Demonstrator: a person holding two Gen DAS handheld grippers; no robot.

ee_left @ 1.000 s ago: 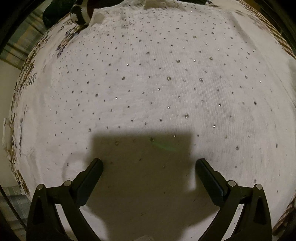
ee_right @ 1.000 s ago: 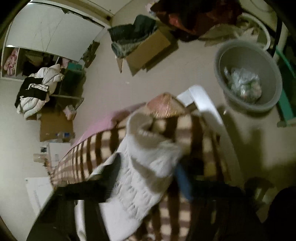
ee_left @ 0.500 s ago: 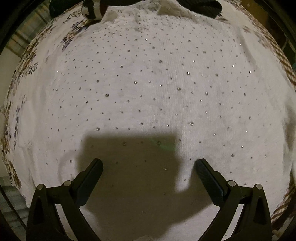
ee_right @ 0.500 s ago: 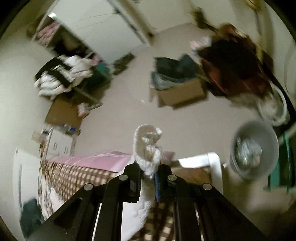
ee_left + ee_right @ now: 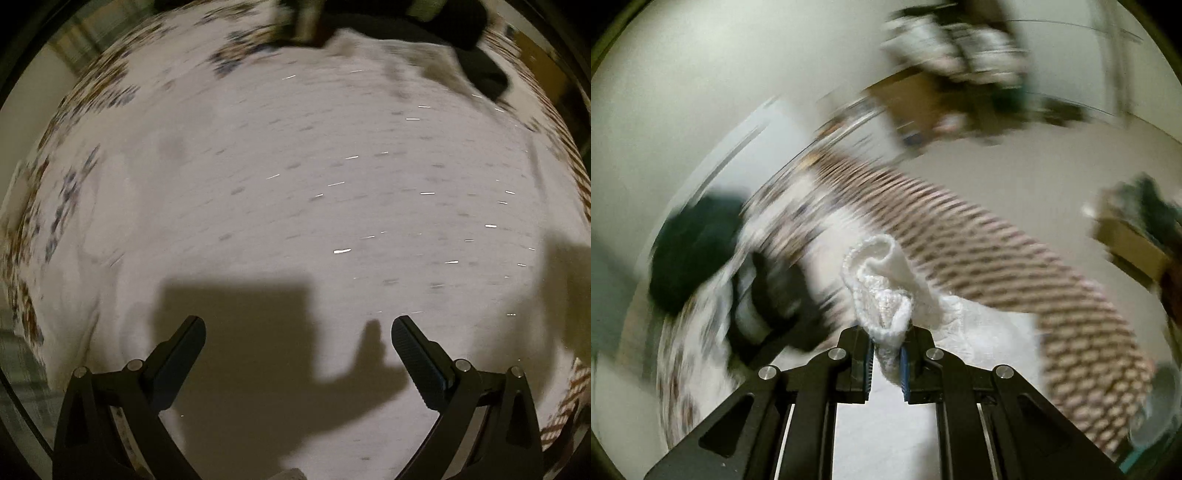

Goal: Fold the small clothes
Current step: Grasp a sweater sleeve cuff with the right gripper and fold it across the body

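A white knit garment (image 5: 295,192) studded with small shiny beads lay spread flat, filling almost all of the left wrist view; the beads showed as short bright streaks because the picture was blurred. In the right wrist view a bunched, rolled edge of the same white knit (image 5: 882,284) stood up out of the right gripper (image 5: 886,360), whose two fingers were closed tightly on the fabric, the blue pads pressing it from both sides. More of the white knit trailed down and to the right behind that gripper.

The left gripper (image 5: 297,354) hung over the near part of the garment with its fingers wide apart and nothing between them; whether its tips touched the cloth could not be told. Its boxy shadow (image 5: 236,332) fell on the knit just ahead of the fingers.

The garment rested on a white floral-print sheet (image 5: 70,192), visible around the left and top edges of the knit. A dark piece of clothing (image 5: 476,48) lay at the far edge of the garment, touching it. In the right wrist view a brown-and-white checked cover (image 5: 1034,273) ran beside the sheet, and a dark green bundle (image 5: 690,254) sat at the left. A cardboard box (image 5: 1134,240) stood on the pale floor further off, heavily blurred.
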